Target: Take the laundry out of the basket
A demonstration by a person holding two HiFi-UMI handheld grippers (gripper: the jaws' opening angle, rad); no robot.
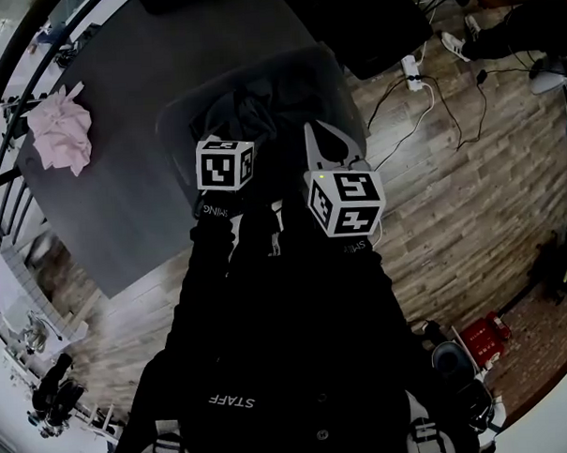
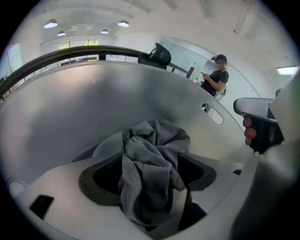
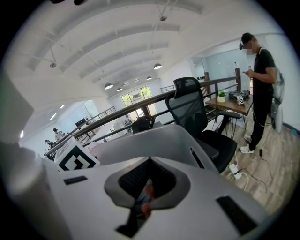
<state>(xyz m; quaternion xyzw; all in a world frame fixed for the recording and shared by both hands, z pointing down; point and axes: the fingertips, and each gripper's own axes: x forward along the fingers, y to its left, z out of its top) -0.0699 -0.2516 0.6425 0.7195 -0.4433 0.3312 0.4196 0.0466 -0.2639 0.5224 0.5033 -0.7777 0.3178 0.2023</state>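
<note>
We are reading one clear word, "STAFF", in pale capitals on the person's black top (image 1: 271, 362), upside down in the head view. We are noting faint white lettering beneath the marker cubes of the left gripper (image 2: 149, 172) and right gripper (image 1: 329, 146), too small to read.

Head view looked steeply down onto the basket (image 1: 326, 78). Left gripper view sat close inside it; right gripper view looked across its rim.
</note>
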